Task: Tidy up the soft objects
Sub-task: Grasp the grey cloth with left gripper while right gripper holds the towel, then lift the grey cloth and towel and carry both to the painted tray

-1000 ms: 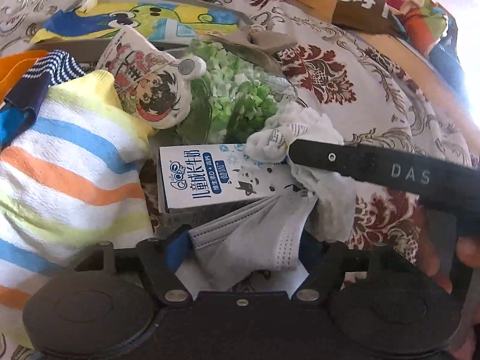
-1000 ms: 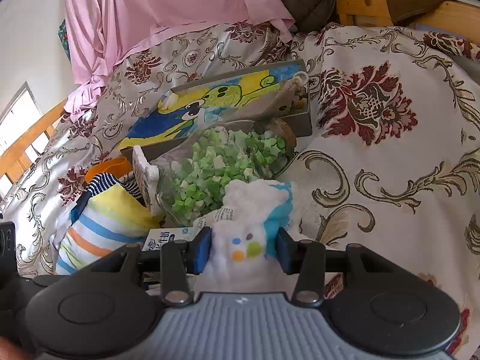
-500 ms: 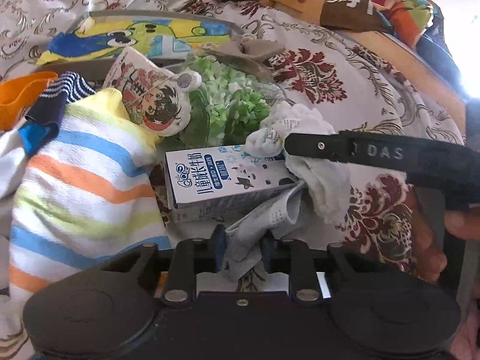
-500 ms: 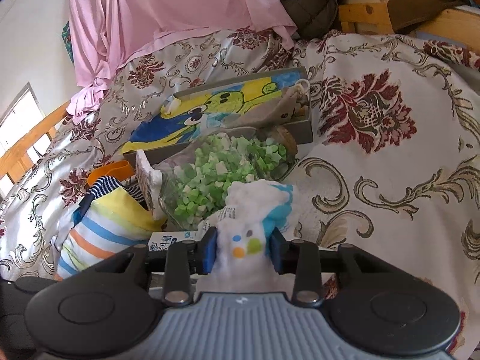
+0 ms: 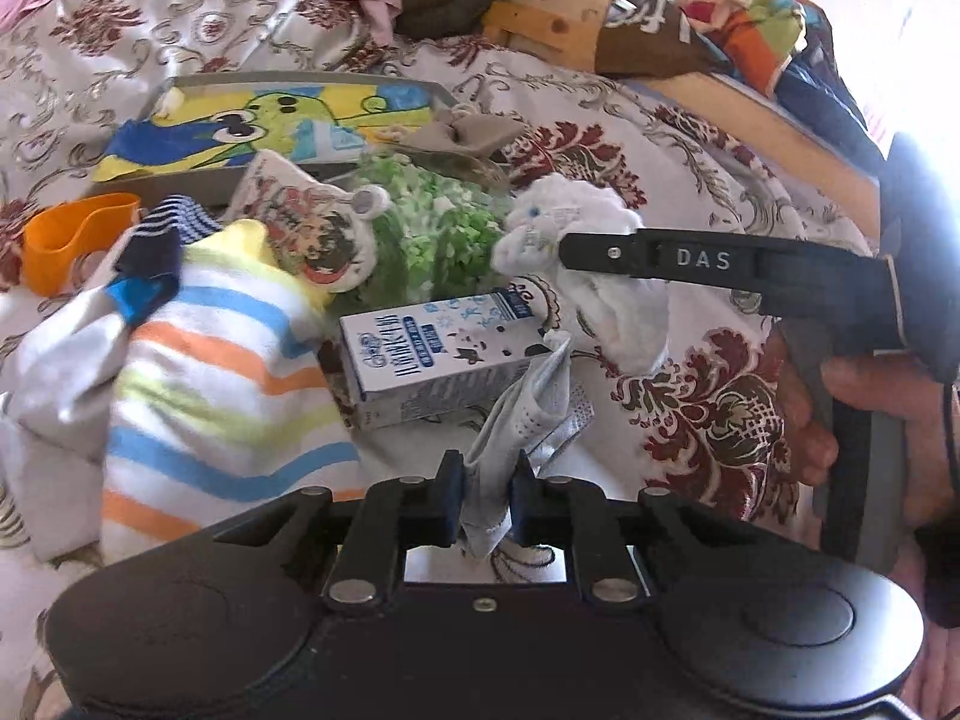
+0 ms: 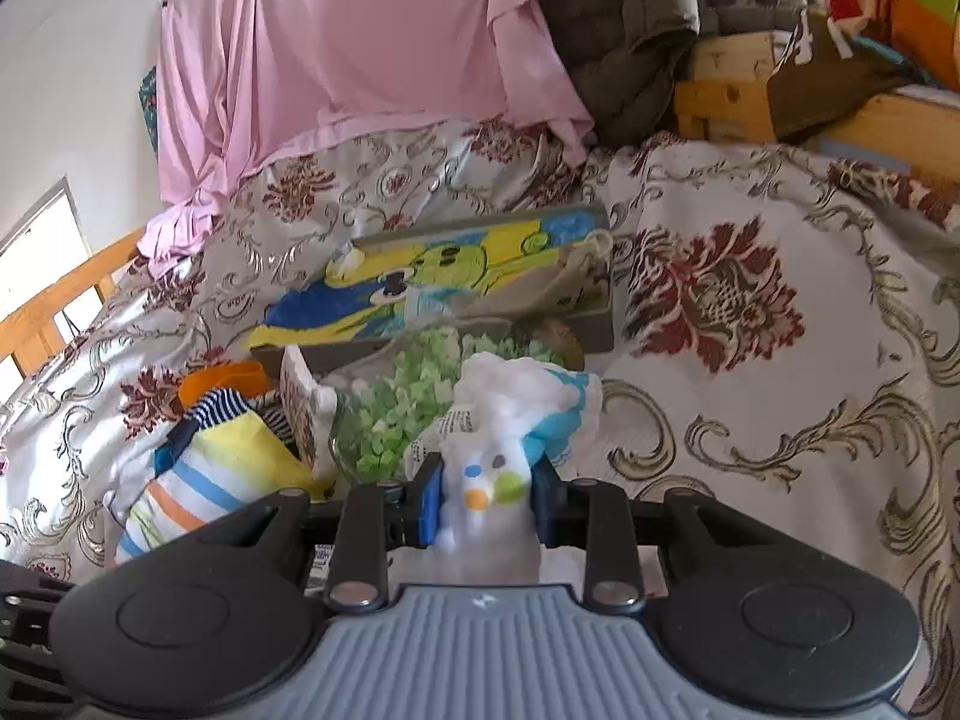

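My left gripper (image 5: 485, 501) is closing on a grey face mask (image 5: 522, 420), whose bunched cloth is pinched between the blue pads and lifted off the bedspread. My right gripper (image 6: 485, 501) is closing on a white sock with coloured dots (image 6: 498, 438), squeezed between its pads. In the left wrist view that same white sock (image 5: 600, 300) hangs from the right gripper's black finger (image 5: 690, 258). A striped towel (image 5: 198, 360) lies at the left. A milk carton (image 5: 438, 354) lies in front of the mask.
A bag of green cubes (image 5: 438, 234), a cartoon-printed pouch (image 5: 306, 228), an orange cup (image 5: 72, 240) and a striped dark sock (image 5: 162, 240) crowd the floral bedspread (image 6: 750, 390). A grey tray with a cartoon cloth (image 6: 456, 282) lies behind. A pink sheet (image 6: 360, 60) hangs at the back.
The left jaws closed on the grey mask and pulled it up and back from the carton. The right jaws tightened on the white sock and barely moved.
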Motion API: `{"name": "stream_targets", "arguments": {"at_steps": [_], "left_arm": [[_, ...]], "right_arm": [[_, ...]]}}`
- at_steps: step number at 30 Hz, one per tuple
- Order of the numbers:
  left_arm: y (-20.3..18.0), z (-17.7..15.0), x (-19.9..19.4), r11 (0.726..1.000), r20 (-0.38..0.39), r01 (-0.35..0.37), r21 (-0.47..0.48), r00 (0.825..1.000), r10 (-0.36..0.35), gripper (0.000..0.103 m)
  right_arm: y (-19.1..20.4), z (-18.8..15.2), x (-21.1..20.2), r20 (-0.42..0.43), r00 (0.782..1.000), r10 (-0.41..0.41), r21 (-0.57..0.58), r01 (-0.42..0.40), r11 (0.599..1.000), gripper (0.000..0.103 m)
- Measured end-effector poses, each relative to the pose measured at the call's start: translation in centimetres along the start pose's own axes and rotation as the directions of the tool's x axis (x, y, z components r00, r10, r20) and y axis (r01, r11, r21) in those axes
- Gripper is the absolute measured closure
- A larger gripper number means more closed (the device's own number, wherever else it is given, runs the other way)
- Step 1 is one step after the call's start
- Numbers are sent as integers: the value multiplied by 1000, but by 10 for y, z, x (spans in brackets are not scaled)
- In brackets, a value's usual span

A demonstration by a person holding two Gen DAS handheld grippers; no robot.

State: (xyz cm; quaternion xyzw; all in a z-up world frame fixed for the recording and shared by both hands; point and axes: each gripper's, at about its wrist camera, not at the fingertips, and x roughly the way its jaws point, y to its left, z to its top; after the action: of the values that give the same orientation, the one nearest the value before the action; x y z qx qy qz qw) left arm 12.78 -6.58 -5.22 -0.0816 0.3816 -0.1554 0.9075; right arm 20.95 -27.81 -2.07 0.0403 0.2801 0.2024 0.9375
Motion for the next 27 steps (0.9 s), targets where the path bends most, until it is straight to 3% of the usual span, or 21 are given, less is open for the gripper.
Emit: {"name": "stream_targets", "arguments": {"at_steps": [10, 19, 27], "left_arm": [[9, 2, -39, 999, 108, -41, -19, 993, 42, 87], [13, 23, -57, 992, 253, -111, -66, 959, 124, 87], [24, 79, -51, 980, 309, -153, -124, 933, 185, 86]], "right_arm": [[24, -2, -23, 102, 994, 37, -135, -23, 991, 70], [38, -1, -33, 186, 981, 47, -211, -7, 977, 70], [32, 42, 1, 237, 967, 97, -171, -56, 984, 70]]}}
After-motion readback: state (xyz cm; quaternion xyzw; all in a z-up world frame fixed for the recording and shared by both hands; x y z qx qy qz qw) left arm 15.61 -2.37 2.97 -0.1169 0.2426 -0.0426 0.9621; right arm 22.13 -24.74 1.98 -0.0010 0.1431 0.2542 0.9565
